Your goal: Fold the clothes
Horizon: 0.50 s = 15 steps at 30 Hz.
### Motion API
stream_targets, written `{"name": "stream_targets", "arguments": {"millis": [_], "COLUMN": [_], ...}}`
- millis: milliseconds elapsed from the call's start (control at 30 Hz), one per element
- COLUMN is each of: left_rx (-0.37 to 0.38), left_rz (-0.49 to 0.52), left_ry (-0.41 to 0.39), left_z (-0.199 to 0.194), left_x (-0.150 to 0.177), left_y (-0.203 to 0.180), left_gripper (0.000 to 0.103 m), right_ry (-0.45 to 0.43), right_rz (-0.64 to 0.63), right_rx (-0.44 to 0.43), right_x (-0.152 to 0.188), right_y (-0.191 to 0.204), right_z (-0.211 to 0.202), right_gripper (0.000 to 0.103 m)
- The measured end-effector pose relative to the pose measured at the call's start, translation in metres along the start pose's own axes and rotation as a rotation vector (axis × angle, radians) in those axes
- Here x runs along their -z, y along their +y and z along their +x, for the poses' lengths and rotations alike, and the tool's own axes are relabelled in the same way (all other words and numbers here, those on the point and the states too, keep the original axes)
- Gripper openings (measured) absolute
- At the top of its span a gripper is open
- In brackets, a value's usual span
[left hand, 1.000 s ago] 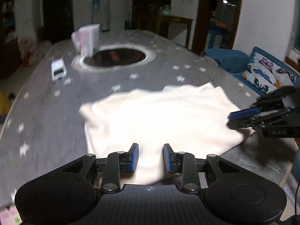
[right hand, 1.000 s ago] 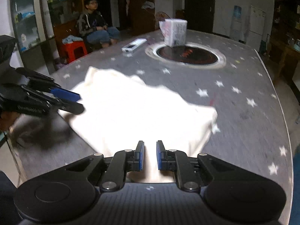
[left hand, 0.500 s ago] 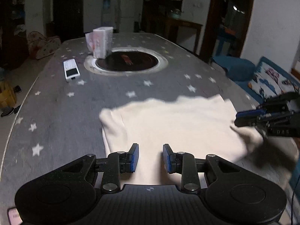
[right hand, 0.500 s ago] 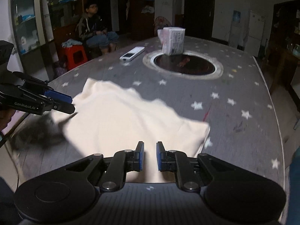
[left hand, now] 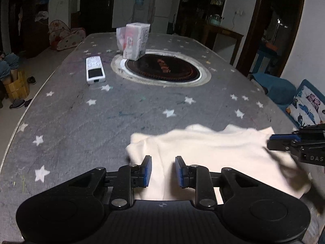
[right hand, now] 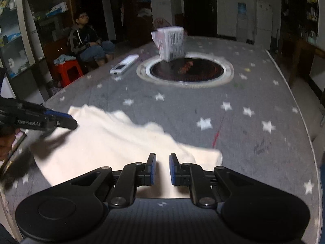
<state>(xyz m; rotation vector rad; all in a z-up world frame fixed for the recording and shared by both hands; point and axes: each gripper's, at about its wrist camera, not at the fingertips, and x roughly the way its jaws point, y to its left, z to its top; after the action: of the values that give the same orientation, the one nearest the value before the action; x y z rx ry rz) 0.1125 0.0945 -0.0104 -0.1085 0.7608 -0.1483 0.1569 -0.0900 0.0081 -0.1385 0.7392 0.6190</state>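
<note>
At the near edge of a star-patterned grey tabletop (left hand: 85,122), a cream garment (left hand: 213,152) lies spread between two tools. The left hand-held gripper (left hand: 163,169) straddles the cloth's near hem, its jaws closing with fabric between them but the pads not visibly pressing. The right hand-held gripper (right hand: 162,168) is nearly closed, apparently pinching the hem, likely to carry a fold. Farther off sit a remote (left hand: 95,72), a tissue pack (left hand: 135,40) and a round inset hotplate (left hand: 162,71).

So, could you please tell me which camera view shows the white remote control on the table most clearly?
The left wrist view: the remote control lies sharp, face up, with its buttons and dark screen visible. The right wrist view shows it blurred, farther off and foreshortened.
</note>
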Motion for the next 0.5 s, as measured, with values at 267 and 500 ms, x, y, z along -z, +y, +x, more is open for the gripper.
{"name": "stream_targets", "arguments": {"millis": [267,500], "left_rx": [-0.026,0.01], "left_rz": [-0.012,0.013], "left_ry": [0.025,-0.005], "left_z": [0.02,0.02], "left_x": [-0.007,-0.018], "left_y": [-0.001,-0.019], "left_gripper": [0.027,0.028], "right_ry": [0.039,-0.007], "right_rz": [0.024,0.02], "right_rx": [-0.016,-0.024], "right_x": [-0.013,-0.021], "right_y": [0.003,0.013], "right_z": [0.04,0.034], "right_gripper": [0.012,0.013]}}
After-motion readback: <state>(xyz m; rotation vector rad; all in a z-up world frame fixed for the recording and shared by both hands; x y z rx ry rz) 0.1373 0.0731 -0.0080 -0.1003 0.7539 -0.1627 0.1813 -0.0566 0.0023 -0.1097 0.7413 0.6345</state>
